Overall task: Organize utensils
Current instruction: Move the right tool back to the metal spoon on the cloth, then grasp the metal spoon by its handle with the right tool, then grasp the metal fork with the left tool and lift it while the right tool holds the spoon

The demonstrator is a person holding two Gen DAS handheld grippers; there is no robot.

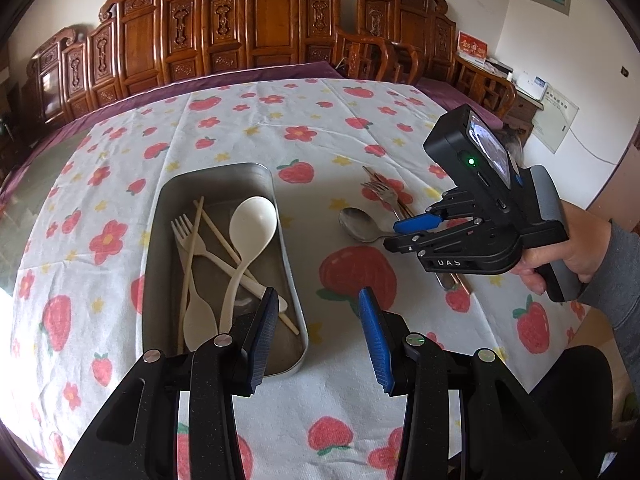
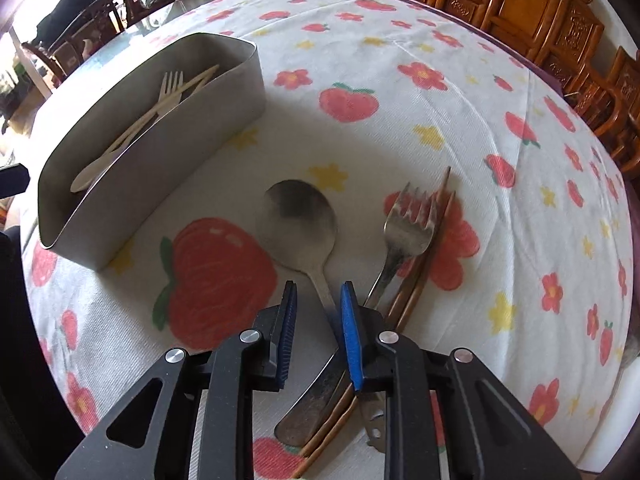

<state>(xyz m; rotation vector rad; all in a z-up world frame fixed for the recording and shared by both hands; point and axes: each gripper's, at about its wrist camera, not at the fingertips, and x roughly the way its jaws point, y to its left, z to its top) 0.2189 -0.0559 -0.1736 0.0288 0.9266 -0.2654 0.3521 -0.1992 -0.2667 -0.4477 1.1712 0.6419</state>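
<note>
Both grippers are black with blue ridged pads and round silver screws. The right gripper (image 1: 404,236) has a small green light and white letters. The bare hand (image 1: 568,248) wears a grey sleeve (image 1: 620,276).

One metal tray (image 1: 288,280) on the cloth, and inside it I count one white fork (image 1: 188,236), two white spoons (image 1: 250,224) and two pale chopsticks (image 1: 192,248). Out on the cloth: one metal spoon (image 2: 298,220), one metal fork (image 2: 406,232), two brown chopsticks (image 2: 424,268).
</note>
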